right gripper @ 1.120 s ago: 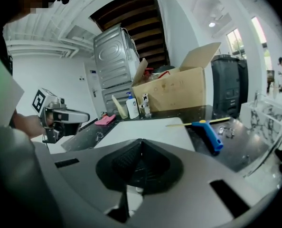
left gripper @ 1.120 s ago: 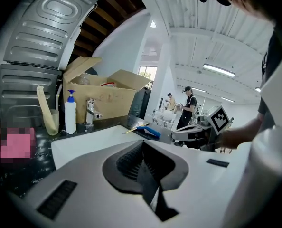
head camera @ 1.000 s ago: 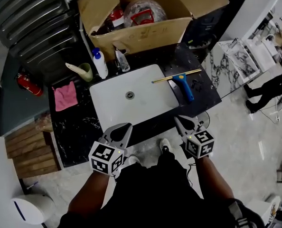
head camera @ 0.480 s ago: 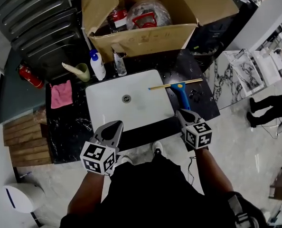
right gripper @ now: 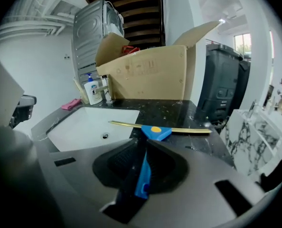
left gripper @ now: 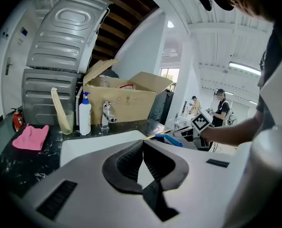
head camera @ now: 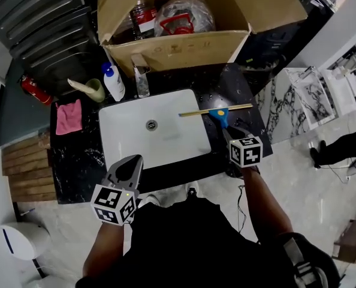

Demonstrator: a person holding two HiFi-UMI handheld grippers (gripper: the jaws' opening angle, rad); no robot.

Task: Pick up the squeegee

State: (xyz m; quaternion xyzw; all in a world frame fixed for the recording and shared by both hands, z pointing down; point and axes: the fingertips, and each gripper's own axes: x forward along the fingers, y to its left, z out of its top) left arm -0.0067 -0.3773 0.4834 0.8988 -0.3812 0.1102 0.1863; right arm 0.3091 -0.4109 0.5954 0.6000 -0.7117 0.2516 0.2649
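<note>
Right hand-held gripper [head camera: 231,134] advanced, tilted down; jaws opening astride squeegee [head camera: 217,113] handle.

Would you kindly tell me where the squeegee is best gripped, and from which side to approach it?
Grip the squeegee by its blue handle, coming from the near counter edge along the handle's length. The handle points toward the person, while the long blade lies crosswise over the sink rim. The right gripper is lined up so, jaws opening around the handle.
</note>
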